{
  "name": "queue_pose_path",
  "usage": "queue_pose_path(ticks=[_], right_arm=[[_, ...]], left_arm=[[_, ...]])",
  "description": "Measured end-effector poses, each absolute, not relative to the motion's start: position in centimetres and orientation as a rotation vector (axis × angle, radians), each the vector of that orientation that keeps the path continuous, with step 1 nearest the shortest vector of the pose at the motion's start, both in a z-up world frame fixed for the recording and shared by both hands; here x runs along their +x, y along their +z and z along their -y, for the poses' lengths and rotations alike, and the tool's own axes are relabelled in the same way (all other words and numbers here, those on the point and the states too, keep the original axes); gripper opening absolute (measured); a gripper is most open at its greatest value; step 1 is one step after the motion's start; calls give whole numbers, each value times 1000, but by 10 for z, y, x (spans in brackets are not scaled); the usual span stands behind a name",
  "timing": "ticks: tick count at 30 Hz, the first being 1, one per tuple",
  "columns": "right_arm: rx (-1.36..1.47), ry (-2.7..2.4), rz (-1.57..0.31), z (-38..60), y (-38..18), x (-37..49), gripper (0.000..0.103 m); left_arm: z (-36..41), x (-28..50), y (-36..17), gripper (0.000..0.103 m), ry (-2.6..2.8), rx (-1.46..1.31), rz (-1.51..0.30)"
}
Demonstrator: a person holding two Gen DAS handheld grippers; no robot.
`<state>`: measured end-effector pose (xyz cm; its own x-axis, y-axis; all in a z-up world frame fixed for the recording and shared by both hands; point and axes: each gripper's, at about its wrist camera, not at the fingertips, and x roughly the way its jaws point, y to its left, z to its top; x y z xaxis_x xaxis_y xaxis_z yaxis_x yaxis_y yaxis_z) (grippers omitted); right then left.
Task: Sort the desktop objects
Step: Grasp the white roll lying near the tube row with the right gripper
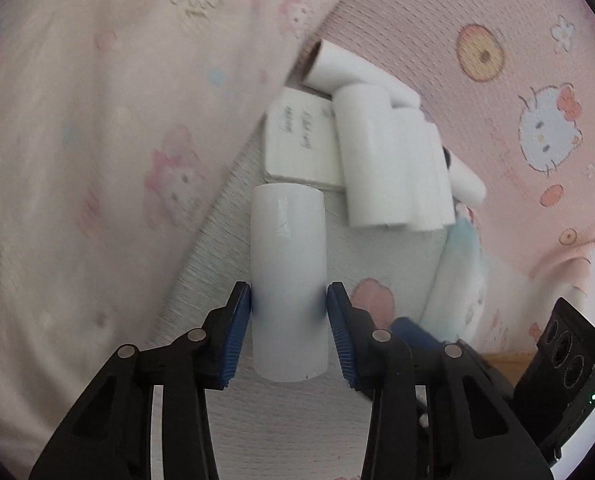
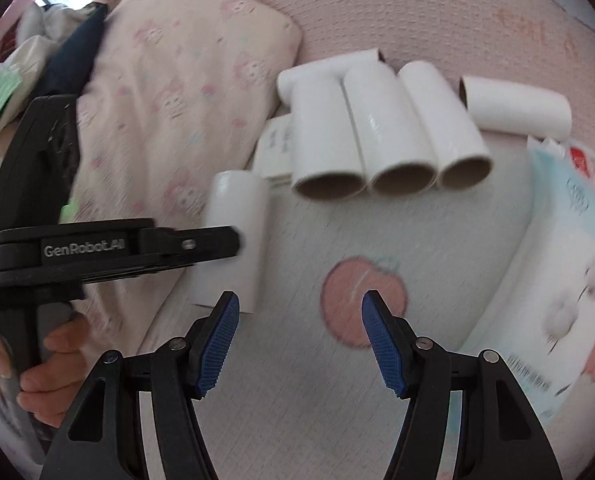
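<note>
Left gripper (image 1: 289, 312) — blue pads pressed on both sides of a white tube (image 1: 287, 280) lying on the pale cloth (image 1: 381, 256). Right gripper (image 2: 299, 322) — jaws wide apart, empty. Three tubes (image 2: 393, 136) side by side beyond, near a pink pillow (image 2: 169, 92).

soft even daylight, motion blur throughout, strong fisheye bending at edges

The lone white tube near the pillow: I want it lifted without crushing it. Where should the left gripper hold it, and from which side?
Grip the lone white tube across its round body, about midway along, coming from above with the left gripper straddling it. It lies flat and apart from the row of tubes, so both curved sides are free; a pad already flanks each.
</note>
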<state>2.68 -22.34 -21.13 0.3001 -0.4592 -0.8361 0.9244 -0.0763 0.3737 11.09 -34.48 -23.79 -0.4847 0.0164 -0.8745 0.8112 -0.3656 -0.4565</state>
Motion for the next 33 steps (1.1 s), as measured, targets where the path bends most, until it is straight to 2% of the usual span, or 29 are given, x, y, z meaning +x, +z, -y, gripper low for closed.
queue_pose_path(ticks=[9, 14, 15, 19, 27, 33], right_arm=[[1091, -1179, -570, 210, -213, 39, 61], [1123, -1158, -562, 201, -218, 37, 61], [1134, -1153, -558, 199, -220, 36, 60], [1181, -1141, -510, 193, -228, 28, 43], [1212, -1163, -498, 177, -229, 20, 43], [1253, -1187, -458, 144, -227, 13, 41]], left_arm=[[317, 102, -241, 42, -2054, 1170, -1355], [309, 109, -238, 34, -2126, 1131, -1428], [308, 107, -238, 34, -2136, 1134, -1427], [300, 97, -242, 34, -2121, 1173, -1427], [282, 96, -244, 34, -2119, 1189, -1449], [253, 105, -252, 35, -2098, 1191, -1536]])
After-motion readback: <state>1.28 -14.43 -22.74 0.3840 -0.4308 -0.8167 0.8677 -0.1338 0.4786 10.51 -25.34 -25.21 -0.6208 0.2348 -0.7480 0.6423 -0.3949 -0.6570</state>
